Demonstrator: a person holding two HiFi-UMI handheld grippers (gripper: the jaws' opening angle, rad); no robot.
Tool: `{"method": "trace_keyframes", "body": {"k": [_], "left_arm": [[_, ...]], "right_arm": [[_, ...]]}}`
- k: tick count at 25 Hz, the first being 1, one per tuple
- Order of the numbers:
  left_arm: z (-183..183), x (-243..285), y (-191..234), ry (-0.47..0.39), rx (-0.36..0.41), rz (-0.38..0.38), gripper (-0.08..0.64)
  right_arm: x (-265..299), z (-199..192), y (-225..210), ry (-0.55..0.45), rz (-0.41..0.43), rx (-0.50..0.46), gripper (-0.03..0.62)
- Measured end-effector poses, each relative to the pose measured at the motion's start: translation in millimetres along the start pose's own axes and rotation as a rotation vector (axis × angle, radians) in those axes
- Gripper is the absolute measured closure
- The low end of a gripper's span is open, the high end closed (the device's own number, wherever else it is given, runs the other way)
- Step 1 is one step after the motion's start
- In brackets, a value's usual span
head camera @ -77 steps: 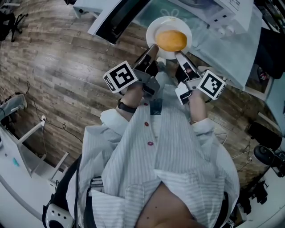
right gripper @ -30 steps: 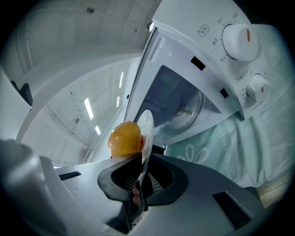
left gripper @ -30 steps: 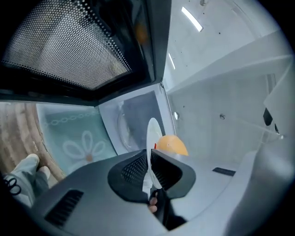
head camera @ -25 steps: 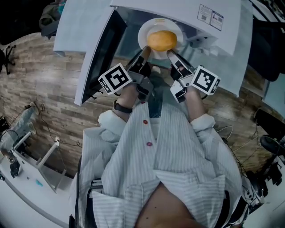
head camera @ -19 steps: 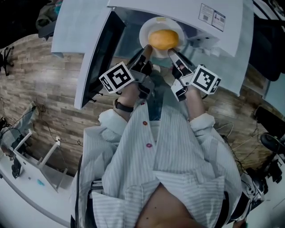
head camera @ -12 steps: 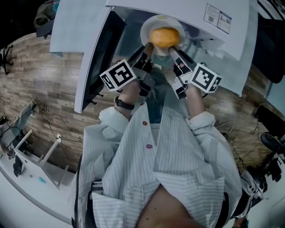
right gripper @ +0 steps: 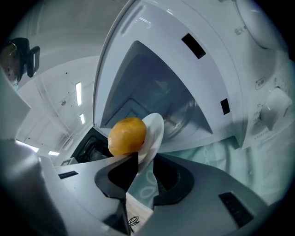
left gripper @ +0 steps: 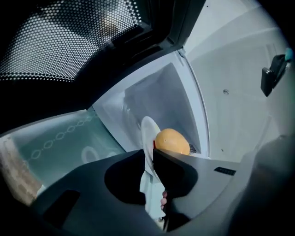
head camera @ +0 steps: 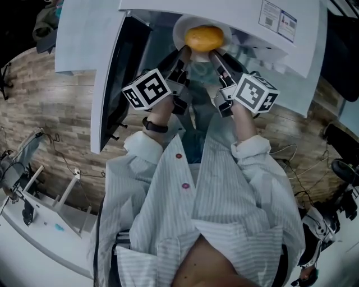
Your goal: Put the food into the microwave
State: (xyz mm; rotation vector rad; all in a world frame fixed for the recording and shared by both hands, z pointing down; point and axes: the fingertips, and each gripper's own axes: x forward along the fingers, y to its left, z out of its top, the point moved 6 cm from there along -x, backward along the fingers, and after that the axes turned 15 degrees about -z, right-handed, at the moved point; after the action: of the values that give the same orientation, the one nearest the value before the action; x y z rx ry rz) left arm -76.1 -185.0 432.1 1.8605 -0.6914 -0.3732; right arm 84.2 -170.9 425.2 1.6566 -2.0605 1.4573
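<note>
Microwave [head camera: 241, 14]: golden bun's [head camera: 204, 37] plate [head camera: 178, 33] between left gripper [head camera: 184, 53], right gripper [head camera: 215, 56] jaws, opening, seemingly slack.

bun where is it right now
In the head view the bun is at top centre, on the white plate at the mouth of the open microwave, with its door swung out to the left.

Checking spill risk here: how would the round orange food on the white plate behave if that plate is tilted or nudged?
The orange food looks rounded and smooth and sits loose on the plate, so it would probably roll. The plate's rim looks shallow, so likely little would stop it.
</note>
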Motion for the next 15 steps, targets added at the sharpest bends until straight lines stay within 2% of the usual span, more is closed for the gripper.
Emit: {"method": "trace_keyframes", "body": {"k": [8,12,15], "left_arm": [[10.2,13.4,11.0,0.08,0.138,0.052,0.492],[12.9,23.6,15.3,0.105,0.188,0.049,0.486],[16.8,30.4,23.6,0.124,0.222,0.075,0.482]], "right_arm": [[17.1,4.5,-4.3,-0.047,-0.041,-0.051,0.468],[24.8,5.5,-7.0,-0.087,-0.071,-0.085,0.447],[34.8,6.3,-10.7,-0.109,-0.094,-0.096,0.436]]}}
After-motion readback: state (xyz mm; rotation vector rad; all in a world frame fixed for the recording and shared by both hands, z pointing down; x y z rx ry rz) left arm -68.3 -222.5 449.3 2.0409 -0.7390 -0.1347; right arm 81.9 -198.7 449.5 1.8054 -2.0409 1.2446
